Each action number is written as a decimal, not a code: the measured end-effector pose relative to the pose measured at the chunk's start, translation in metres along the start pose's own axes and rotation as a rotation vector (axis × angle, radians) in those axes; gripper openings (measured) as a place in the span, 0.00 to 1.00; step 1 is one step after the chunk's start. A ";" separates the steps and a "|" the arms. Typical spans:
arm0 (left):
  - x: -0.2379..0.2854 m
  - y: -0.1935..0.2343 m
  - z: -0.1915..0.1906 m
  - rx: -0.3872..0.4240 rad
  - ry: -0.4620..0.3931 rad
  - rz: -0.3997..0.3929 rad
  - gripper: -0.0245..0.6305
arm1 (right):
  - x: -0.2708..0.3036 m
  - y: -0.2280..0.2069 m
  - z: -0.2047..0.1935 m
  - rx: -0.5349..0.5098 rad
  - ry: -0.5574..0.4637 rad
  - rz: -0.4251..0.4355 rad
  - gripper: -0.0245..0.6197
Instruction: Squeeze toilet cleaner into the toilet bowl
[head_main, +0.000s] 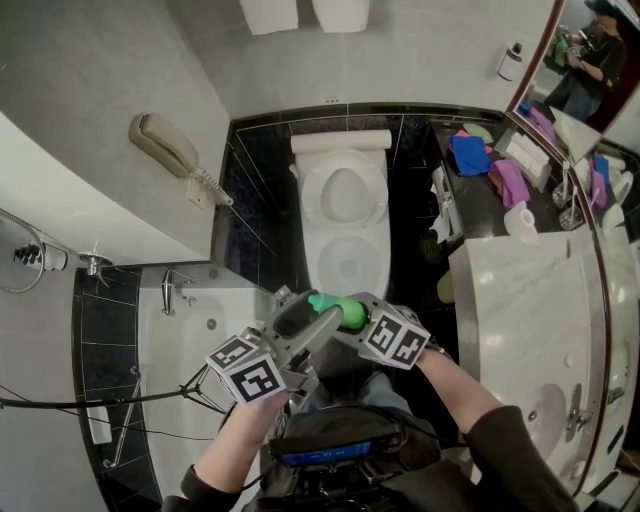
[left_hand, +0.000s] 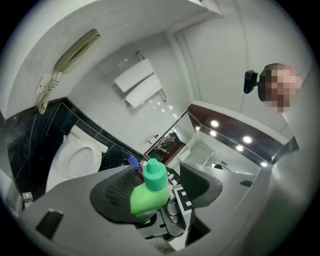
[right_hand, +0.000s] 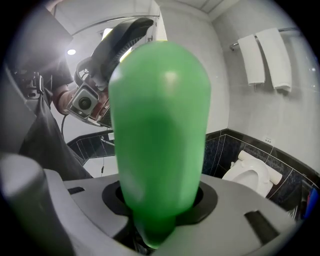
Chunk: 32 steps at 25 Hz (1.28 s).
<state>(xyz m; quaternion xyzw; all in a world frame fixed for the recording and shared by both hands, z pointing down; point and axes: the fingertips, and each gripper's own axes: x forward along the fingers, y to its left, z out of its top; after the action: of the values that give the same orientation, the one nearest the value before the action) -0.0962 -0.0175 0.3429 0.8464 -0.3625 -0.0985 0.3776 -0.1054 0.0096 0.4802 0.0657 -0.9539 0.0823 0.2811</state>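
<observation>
Nearest us, at six o'clock in the head view, the two grippers meet around a green bottle (head_main: 336, 309) of toilet cleaner, held in the air in front of the toilet (head_main: 345, 225). On the right gripper (right_hand: 160, 198) the fingers are clamped on the bottle's body, which fills that gripper's view. On the left gripper (left_hand: 161, 189) the fingers stand apart around the capped end. The cap (left_hand: 155, 172) sits between them, and the bottle's shoulder lies close against the nine o'clock pad. A clear gap shows toward the three o'clock pad, so we judge there is no grip there. The bowl (head_main: 350, 265) lies open at twelve o'clock from the bottle, well apart from it. A marble worktop (head_main: 520, 300) runs along at three o'clock.

We judge that we are at the uncapping step: the cap is on and the bottle is not yet over the bowl. Next, the left fingers need to close squarely on the cap and twist while the right fingers hold the body firm. Then the nozzle must be carried over the bowl and tipped down before we squeeze.
</observation>
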 end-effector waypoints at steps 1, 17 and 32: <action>0.001 0.000 0.001 0.005 -0.011 0.008 0.38 | -0.001 0.000 0.000 0.000 -0.001 0.000 0.32; -0.007 -0.026 -0.001 0.370 0.029 -0.339 0.22 | -0.011 0.038 0.012 0.014 -0.102 0.298 0.32; -0.017 -0.054 -0.005 0.585 0.107 -0.607 0.26 | -0.013 0.057 0.015 0.009 -0.122 0.385 0.32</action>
<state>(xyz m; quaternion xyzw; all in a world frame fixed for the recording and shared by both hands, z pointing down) -0.0774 0.0214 0.3065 0.9901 -0.0892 -0.0539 0.0935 -0.1123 0.0634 0.4534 -0.1119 -0.9637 0.1345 0.2015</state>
